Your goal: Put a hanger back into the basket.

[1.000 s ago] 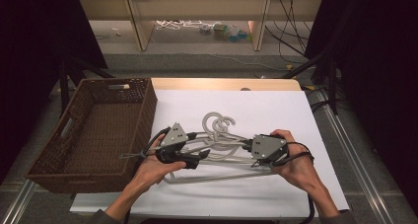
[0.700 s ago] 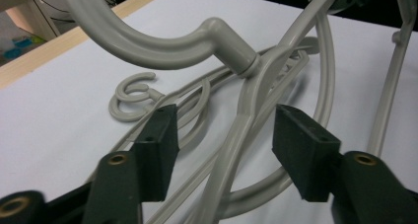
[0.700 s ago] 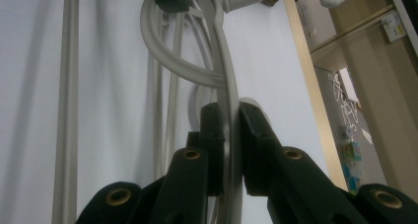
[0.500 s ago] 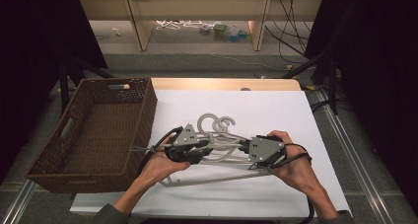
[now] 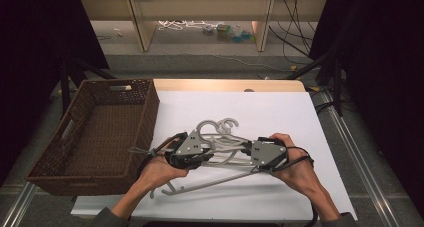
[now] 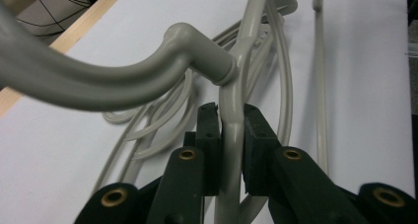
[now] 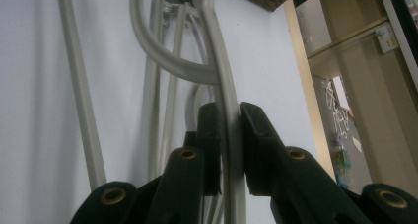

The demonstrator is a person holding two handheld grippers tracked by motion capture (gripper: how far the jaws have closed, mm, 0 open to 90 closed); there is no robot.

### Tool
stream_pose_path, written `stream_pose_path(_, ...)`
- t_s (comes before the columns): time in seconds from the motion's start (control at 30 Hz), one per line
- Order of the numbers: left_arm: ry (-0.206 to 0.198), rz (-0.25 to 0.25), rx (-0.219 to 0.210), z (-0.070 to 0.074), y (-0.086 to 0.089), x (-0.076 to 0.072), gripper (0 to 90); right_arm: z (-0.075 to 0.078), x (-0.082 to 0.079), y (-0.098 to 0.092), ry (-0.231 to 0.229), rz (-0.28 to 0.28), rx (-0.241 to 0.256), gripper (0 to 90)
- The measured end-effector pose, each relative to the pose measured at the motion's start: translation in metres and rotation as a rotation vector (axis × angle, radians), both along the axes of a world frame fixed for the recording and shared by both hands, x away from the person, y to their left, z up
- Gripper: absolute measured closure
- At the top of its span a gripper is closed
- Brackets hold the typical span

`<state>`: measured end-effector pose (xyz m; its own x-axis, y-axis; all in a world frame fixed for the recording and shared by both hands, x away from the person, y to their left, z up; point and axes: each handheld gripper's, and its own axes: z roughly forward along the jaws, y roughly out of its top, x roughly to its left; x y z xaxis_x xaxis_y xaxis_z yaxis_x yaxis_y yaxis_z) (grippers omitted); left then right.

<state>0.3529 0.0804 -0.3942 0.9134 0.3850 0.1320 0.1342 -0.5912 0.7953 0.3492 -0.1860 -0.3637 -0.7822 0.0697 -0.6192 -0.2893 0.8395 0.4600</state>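
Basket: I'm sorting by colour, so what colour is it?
Dark brown wicker basket, best in the high view.

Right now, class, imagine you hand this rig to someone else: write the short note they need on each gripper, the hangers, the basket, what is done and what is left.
Left gripper: shut on a grey hanger, near its hook, lifted off the pile.
Right gripper: shut on a hanger's arm, probably the same one.
Other hangers: tangled on the white table between the hands; one lies loose near the front edge.
Basket: at the left, no hangers in it.
Done: one hanger gripped by both grippers.
Left, probably: free it from the tangle, move it to the basket, then the rest.
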Motion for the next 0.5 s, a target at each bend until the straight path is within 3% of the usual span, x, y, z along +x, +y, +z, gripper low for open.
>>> stream_pose_path(0.03, 0.061, 0.016, -0.03, 0.0, 0.002, 0.0, 81.8, -0.001, 0.0, -0.001, 0.072, -0.037, 0.045, 70.8)
stream_pose_path(0.07, 0.061, 0.016, -0.03, 0.0, 0.002, 0.0, 81.9, -0.001, 0.0, -0.001, 0.072, -0.037, 0.045, 70.8)
stream_pose_path(0.1, 0.078, 0.044, -0.051, 0.001, 0.006, 0.001, 81.9, -0.002, 0.001, -0.003, 0.092, -0.097, 0.109, 58.3)
stream_pose_path(0.13, 0.078, 0.044, -0.051, 0.001, 0.006, 0.001, 81.9, -0.002, 0.001, -0.003, 0.092, -0.097, 0.109, 58.3)
stream_pose_path(0.17, 0.081, 0.053, -0.045, 0.002, 0.009, 0.002, 81.9, -0.001, 0.0, -0.005, 0.122, -0.156, 0.218, 48.3)
stream_pose_path(0.2, 0.091, 0.066, -0.063, 0.002, 0.011, 0.003, 81.9, -0.001, 0.0, -0.005, 0.122, -0.156, 0.218, 48.3)
stream_pose_path(0.27, 0.108, 0.086, -0.078, 0.002, 0.018, 0.003, 81.9, 0.0, 0.002, -0.009, 0.135, -0.225, 0.323, 38.3)
stream_pose_path(0.37, 0.134, 0.119, -0.092, 0.002, 0.03, 0.004, 81.8, 0.001, 0.004, -0.015, 0.159, -0.276, 0.434, 31.3)
stream_pose_path(0.4, 0.14, 0.14, -0.106, 0.002, 0.038, 0.004, 81.9, 0.0, 0.004, -0.018, 0.17, -0.318, 0.494, 27.3)
stream_pose_path(0.43, 0.14, 0.14, -0.106, 0.002, 0.038, 0.004, 81.9, 0.0, 0.004, -0.018, 0.17, -0.318, 0.494, 27.3)
stream_pose_path(0.5, 0.168, 0.175, -0.133, 0.003, 0.044, 0.003, 81.8, 0.0, 0.004, -0.022, 0.173, -0.34, 0.546, 24.3)
